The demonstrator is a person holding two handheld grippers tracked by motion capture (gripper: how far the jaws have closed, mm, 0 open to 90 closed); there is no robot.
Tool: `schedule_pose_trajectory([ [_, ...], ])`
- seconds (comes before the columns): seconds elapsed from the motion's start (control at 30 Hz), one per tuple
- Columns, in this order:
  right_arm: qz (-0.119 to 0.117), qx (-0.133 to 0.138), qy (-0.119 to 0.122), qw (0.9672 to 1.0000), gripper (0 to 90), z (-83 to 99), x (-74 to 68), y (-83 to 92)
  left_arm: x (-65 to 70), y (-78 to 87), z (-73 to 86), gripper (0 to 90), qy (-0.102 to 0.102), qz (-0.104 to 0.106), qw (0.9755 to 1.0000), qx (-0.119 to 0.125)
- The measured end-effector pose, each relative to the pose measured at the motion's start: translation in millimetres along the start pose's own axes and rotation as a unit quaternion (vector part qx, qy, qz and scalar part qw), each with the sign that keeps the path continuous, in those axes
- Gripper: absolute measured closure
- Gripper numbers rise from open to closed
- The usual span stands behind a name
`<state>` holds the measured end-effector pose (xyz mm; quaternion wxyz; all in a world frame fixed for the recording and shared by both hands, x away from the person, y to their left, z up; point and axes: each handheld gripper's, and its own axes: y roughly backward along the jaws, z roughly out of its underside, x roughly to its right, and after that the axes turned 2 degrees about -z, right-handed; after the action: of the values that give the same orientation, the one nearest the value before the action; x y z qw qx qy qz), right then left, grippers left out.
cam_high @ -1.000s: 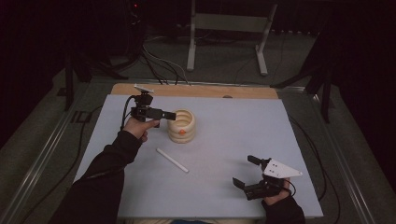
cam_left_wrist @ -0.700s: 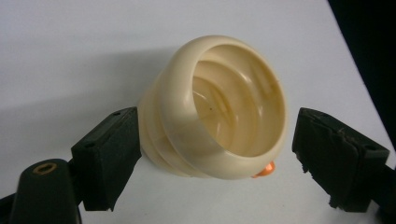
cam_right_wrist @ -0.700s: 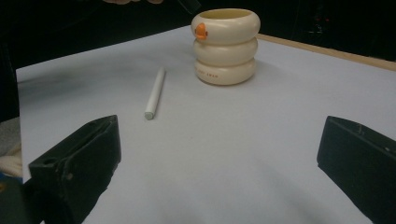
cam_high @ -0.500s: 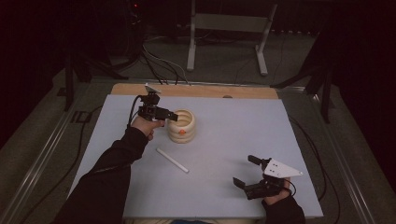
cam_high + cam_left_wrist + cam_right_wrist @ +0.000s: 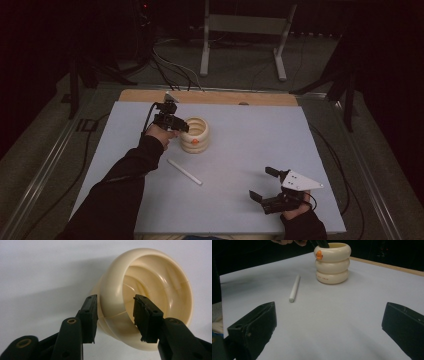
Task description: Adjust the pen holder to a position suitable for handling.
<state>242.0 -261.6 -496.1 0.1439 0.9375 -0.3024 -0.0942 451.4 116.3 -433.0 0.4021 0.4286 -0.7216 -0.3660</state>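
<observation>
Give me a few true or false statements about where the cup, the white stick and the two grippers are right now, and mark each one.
1. The left gripper has its jaws astride the rim of the cream cup, one inside, one outside. True.
2. The white stick stands inside the cup. False: it lies flat on the table, apart from the cup.
3. The right gripper is open over bare table. True.
4. The cup lies on its side. False: it stands upright.
</observation>
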Motion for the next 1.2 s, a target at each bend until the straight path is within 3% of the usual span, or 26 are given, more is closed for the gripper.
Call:
schedule_pose_trajectory([
  [0.13,0.002,-0.001,0.000,1.0000,0.0,0.1,0.2,-0.2,2.6,0.2,-3.9,67.8,-0.007,-0.022,0.9997,-0.011],
  [0.2,0.002,-0.002,0.000,1.0000,0.0,0.1,0.1,-0.5,2.8,0.3,-5.5,72.5,-0.011,-0.023,0.9995,-0.016],
  [0.33,0.002,-0.002,0.000,1.0000,0.0,0.2,0.2,-0.3,5.0,0.6,-6.6,73.8,-0.027,-0.021,0.9991,-0.027],
  [0.5,0.002,-0.001,0.000,1.0000,0.0,0.3,0.5,-0.5,10.7,0.7,-5.0,74.6,-0.041,-0.002,0.9986,-0.032],
  [0.73,0.000,-0.001,0.000,1.0000,0.0,0.4,0.7,-1.3,33.5,3.1,-5.7,75.1,-0.073,0.024,0.9964,-0.036],
  [0.93,0.000,0.000,-0.001,1.0000,0.0,0.5,1.4,-1.1,49.8,3.2,-7.6,75.4,-0.090,0.026,0.9947,-0.042],
  [1.17,0.001,0.002,0.001,1.0000,0.0,0.0,0.8,-0.6,82.8,-5.0,-6.9,75.5,-0.117,0.029,0.9911,-0.056],
  [1.2,0.001,0.002,0.001,1.0000,0.0,0.0,0.8,-0.6,82.8,-5.0,-6.9,75.5,-0.117,0.029,0.9911,-0.056],
])
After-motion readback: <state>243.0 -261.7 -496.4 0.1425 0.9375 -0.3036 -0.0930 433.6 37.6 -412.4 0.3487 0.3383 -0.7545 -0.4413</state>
